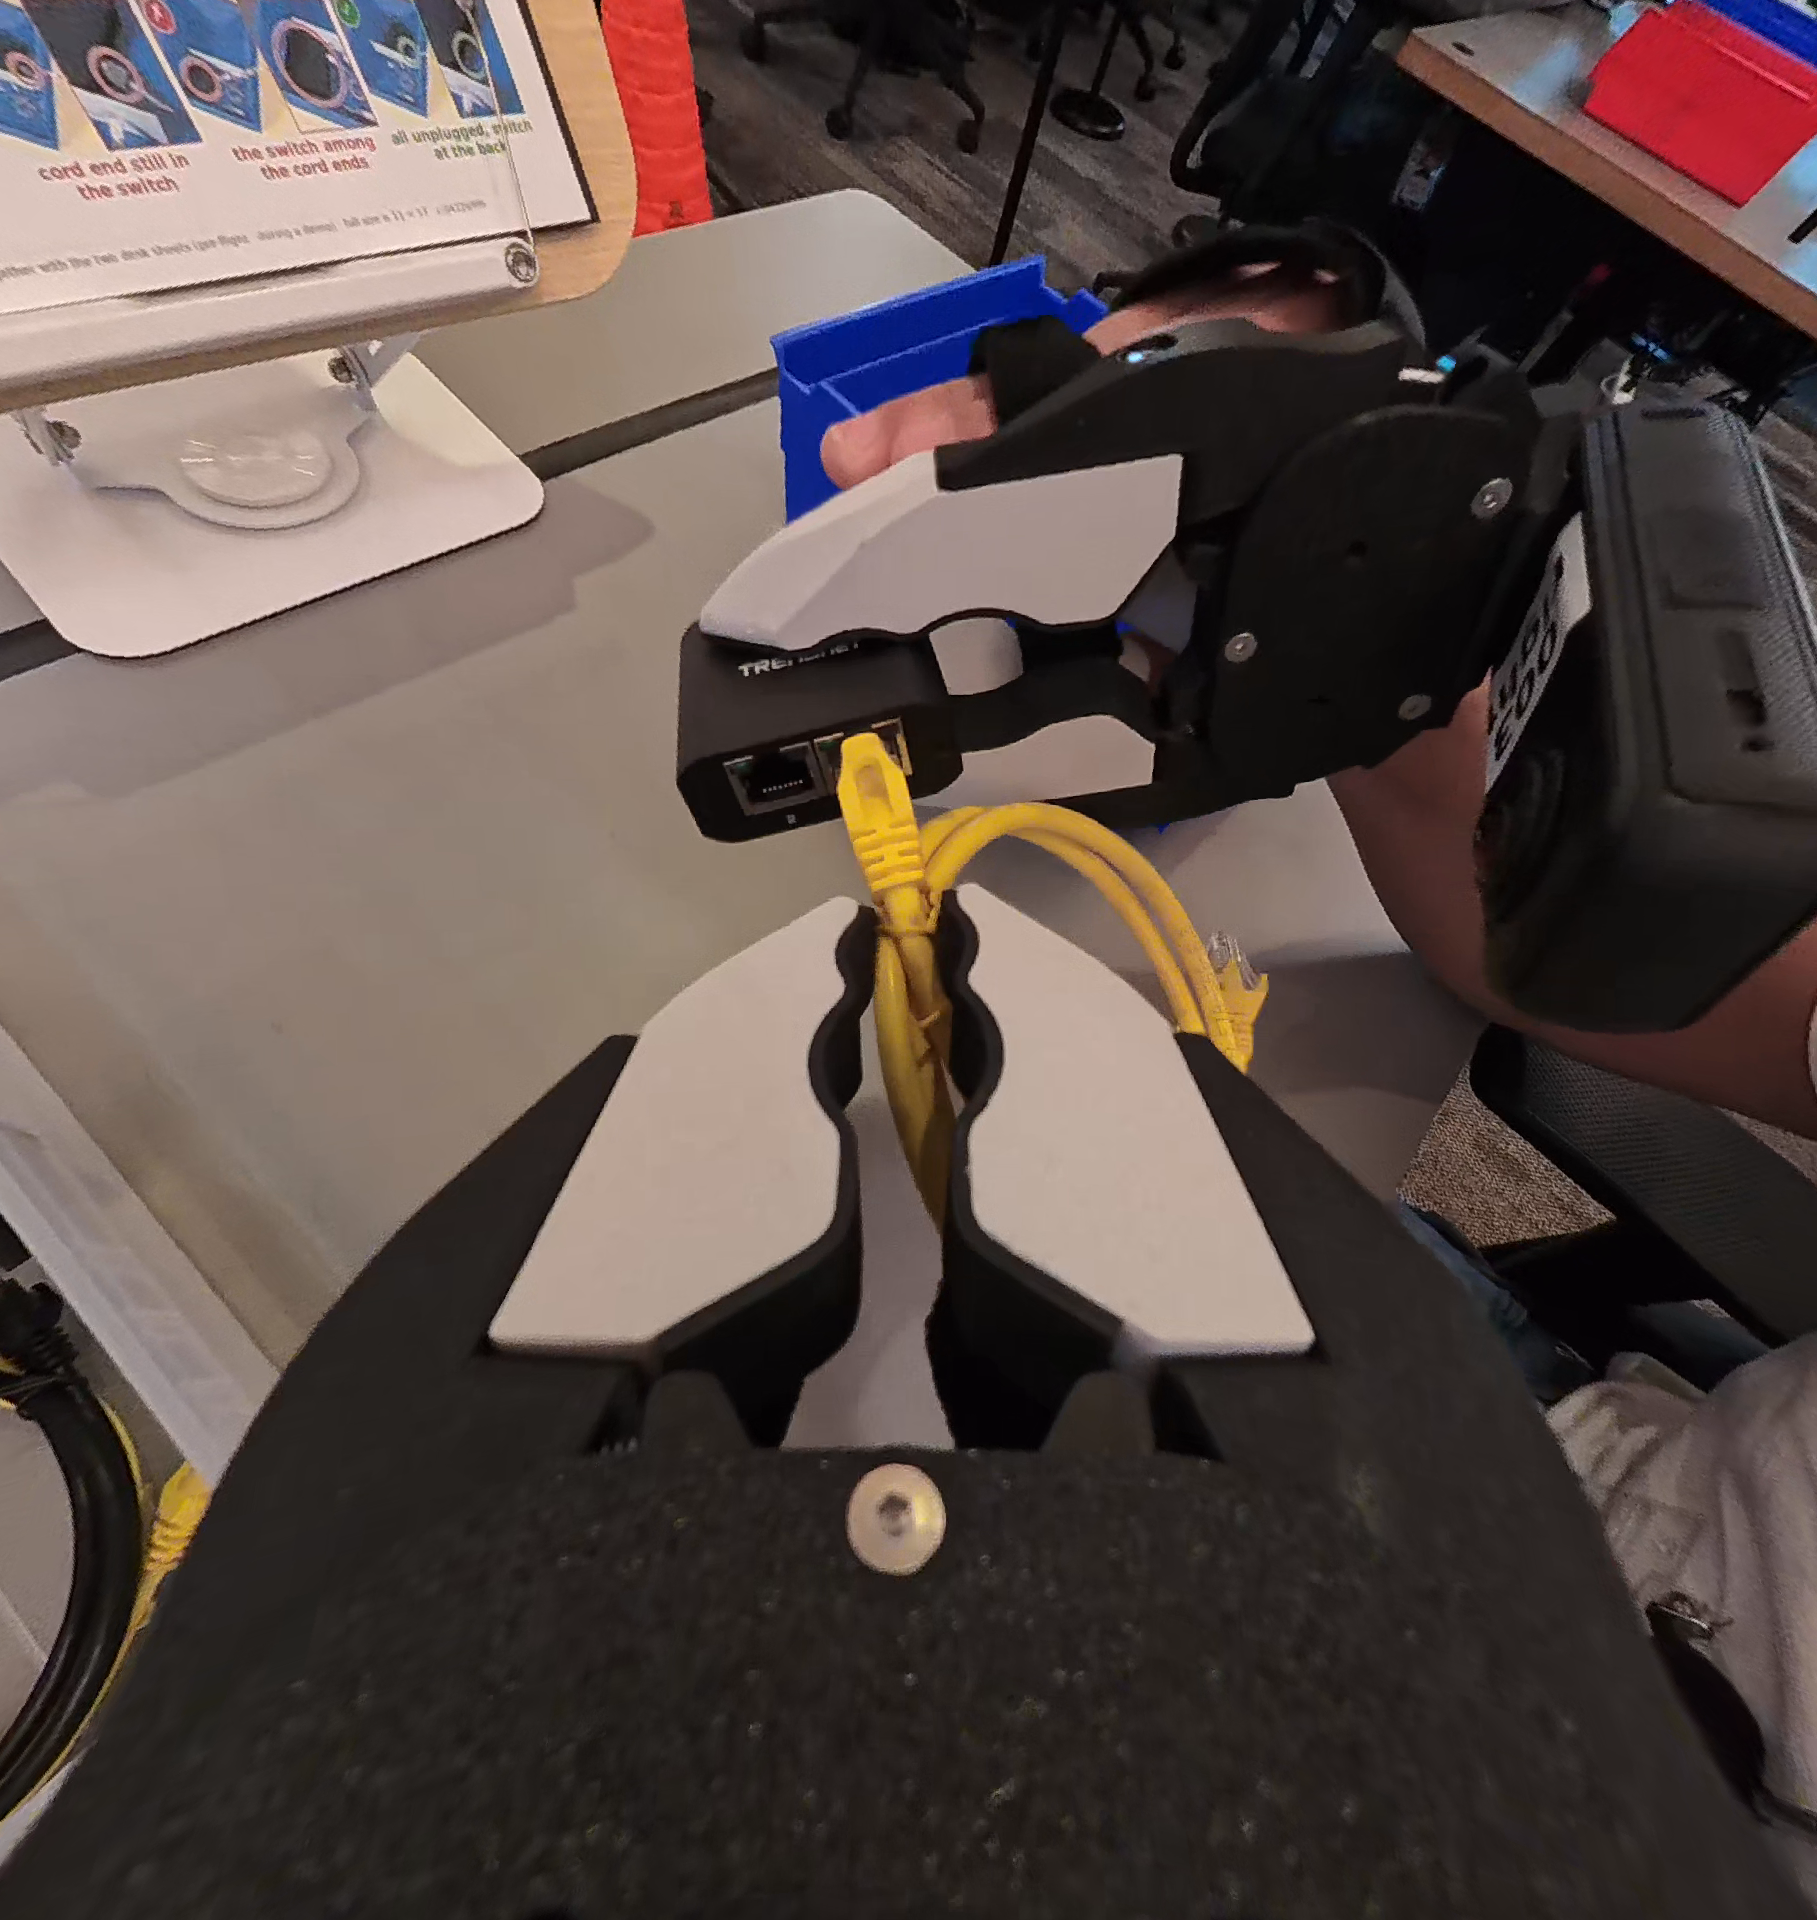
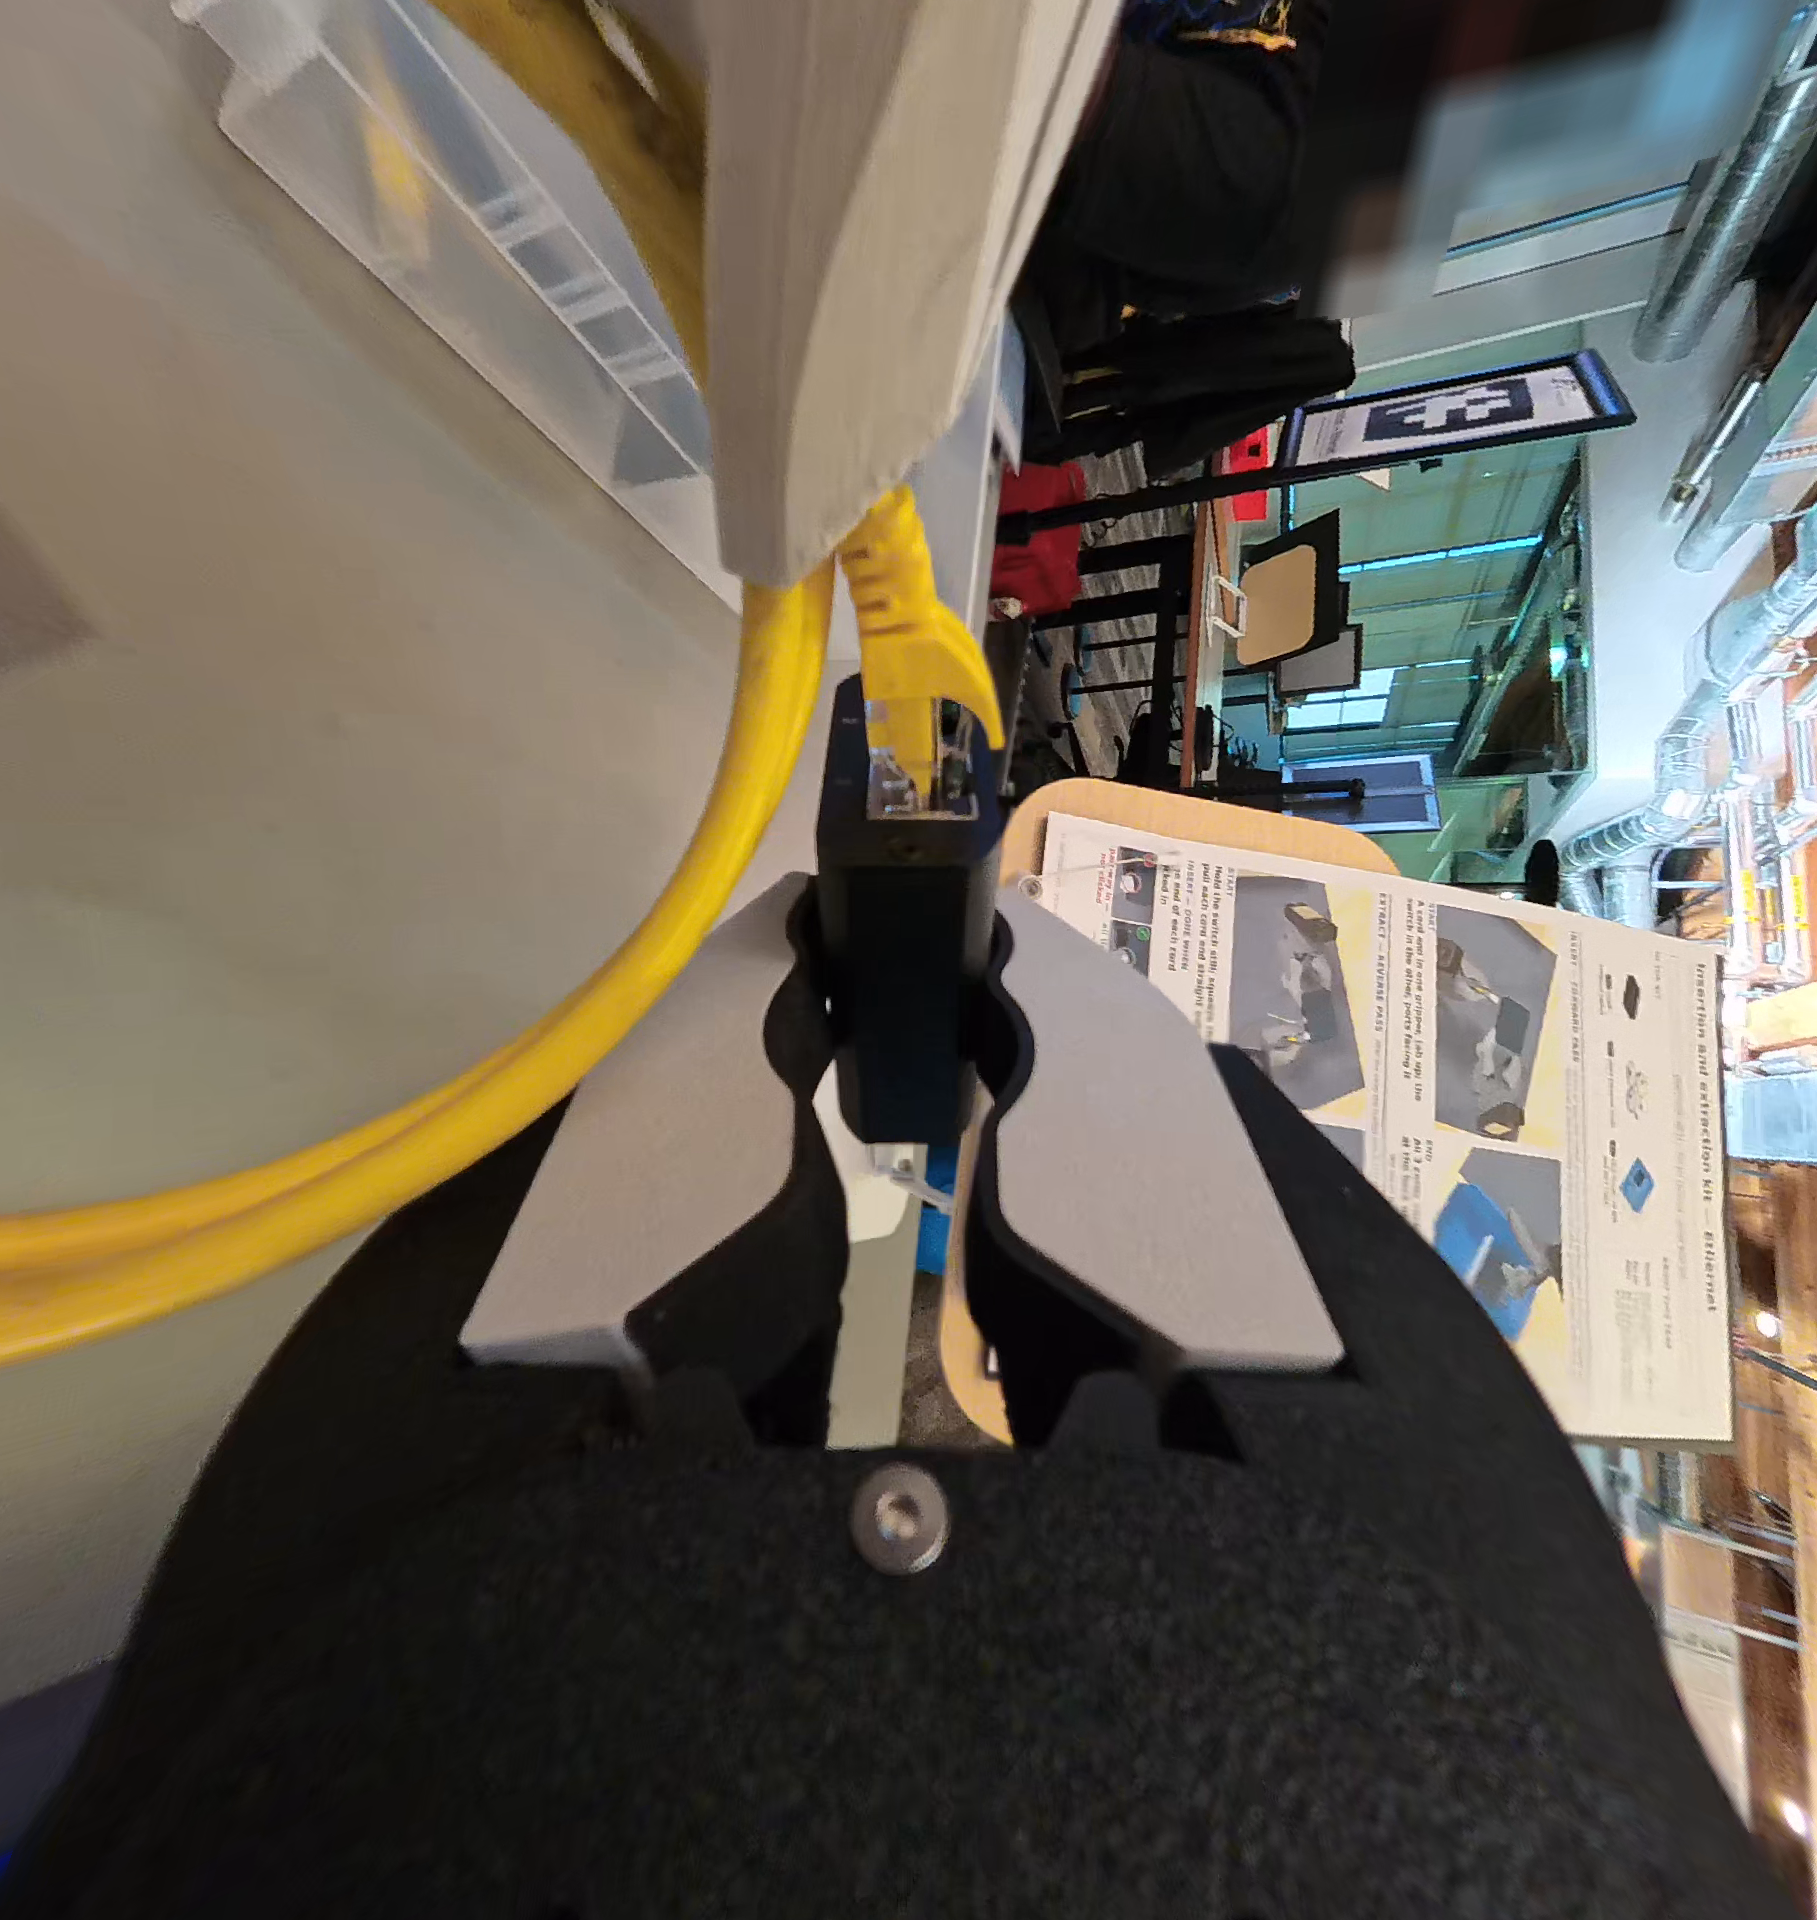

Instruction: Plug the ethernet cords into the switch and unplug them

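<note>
My left gripper (image 1: 906, 920) is shut on a bundled yellow ethernet cord (image 1: 909, 1039) just behind its plug (image 1: 878, 805). The plug tip sits at a port on the front of the black switch (image 1: 779, 717); a second port to the left is empty. My right gripper (image 2: 899, 925) is shut on the black switch (image 2: 899, 997) and holds it above the grey table (image 1: 364, 883). In the right wrist view the yellow plug (image 2: 909, 644) sits in the switch's port, and the cord (image 2: 675, 987) loops to the left. The cord's other plug (image 1: 1236, 987) hangs free at the right.
A blue bin (image 1: 883, 364) stands behind the switch. An instruction sheet on a white stand (image 1: 239, 208) is at the far left. More cords (image 1: 42, 1455) lie in a clear box at the lower left. A red bin (image 1: 1704, 104) is on a far desk. About 7 centimetres separates my left fingertips from my right.
</note>
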Tool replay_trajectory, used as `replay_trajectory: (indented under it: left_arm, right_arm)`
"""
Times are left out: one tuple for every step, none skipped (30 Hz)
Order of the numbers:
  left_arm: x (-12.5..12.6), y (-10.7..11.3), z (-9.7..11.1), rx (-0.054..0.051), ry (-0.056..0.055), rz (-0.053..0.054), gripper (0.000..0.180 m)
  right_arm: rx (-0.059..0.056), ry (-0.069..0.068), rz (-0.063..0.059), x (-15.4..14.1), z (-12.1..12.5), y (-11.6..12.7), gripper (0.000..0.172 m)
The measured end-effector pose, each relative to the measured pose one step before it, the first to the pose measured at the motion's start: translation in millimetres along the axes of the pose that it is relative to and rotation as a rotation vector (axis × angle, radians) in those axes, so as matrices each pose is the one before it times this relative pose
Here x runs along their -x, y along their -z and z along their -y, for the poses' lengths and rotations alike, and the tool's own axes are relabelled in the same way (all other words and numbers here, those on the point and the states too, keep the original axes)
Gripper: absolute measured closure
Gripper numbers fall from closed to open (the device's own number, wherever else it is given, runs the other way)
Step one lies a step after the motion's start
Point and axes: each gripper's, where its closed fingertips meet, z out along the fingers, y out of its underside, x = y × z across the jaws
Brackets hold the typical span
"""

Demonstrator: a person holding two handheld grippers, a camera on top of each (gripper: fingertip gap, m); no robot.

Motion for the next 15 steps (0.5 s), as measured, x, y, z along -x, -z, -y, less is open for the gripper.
replay_trajectory:
  left_arm:
    - [0.05,0.40,-0.34,0.0059,-0.0023,0.0012,0.169]
    - [0.38,-0.06,-0.96,0.0108,-0.0042,0.0026,0.169]
    - [0.48,-0.31,-0.80,0.0079,0.0019,-0.0003,0.169]
    - [0.35,-0.45,-1.02,0.0083,0.0052,-0.0016,0.169]
    - [0.48,-0.27,-0.55,0.0033,0.0096,-0.0025,0.170]
    - [0.45,-0.24,-0.85,0.0042,0.0086,-0.0043,0.170]
    - [0.93,-0.17,-1.08,0.0068,0.0064,-0.0019,0.170]
    - [1.29,-0.41,-1.44,0.0053,0.0067,0.0019,0.170]
    - [2.01,-1.24,-1.22,0.0050,0.0027,0.0085,0.170]
    - [2.32,-1.50,-0.94,0.0041,-0.0023,0.0110,0.170]
    - [1.21,-1.31,-0.83,0.0021,0.0015,0.0022,0.170]
    - [0.11,-0.91,-0.42,-0.0027,0.0036,-0.0064,0.170]
    - [-0.24,-0.37,-0.11,-0.0042,0.0000,-0.0062,0.170]
    - [0.11,-0.35,-0.23,-0.0017,-0.0042,-0.0018,0.170]
    - [-0.38,-0.51,-0.22,-0.0015,-0.0048,-0.0040,0.169]
  right_arm:
    - [-0.0068,-0.0074,0.0053,1.21,0.97,-0.54,0.148]
    - [-0.0036,-0.0025,0.0050,1.42,0.63,-0.77,0.149]
    - [0.0005,0.0019,0.0029,1.04,0.27,-0.62,0.149]
    - [0.0028,0.0065,-0.0007,0.63,0.16,-0.43,0.148]
    - [0.0016,0.0028,0.0050,1.10,0.45,-0.29,0.149]
    - [-0.0035,-0.0025,0.0053,1.14,0.76,-0.55,0.149]
    - [-0.0110,0.0059,-0.0055,0.85,1.97,-0.60,0.149]
    - [0.0059,-0.0010,0.0039,1.59,-0.32,-1.08,0.149]
    - [0.0034,0.0003,0.0064,1.25,-0.49,-1.79,0.149]
    - [0.0100,0.0086,-0.0066,0.20,-1.25,-2.05,0.149]
    - [0.0065,0.0030,0.0021,1.01,-1.12,-1.81,0.149]
    - [-0.0013,-0.0052,0.0113,1.56,-0.74,-1.02,0.148]
    - [-0.0046,0.0015,-0.0018,-0.15,-0.40,-0.16,0.148]
    - [0.0004,-0.0011,0.0045,0.27,-0.31,-0.23,0.148]
    - [0.0031,0.0033,0.0036,0.14,-0.59,-0.15,0.148]
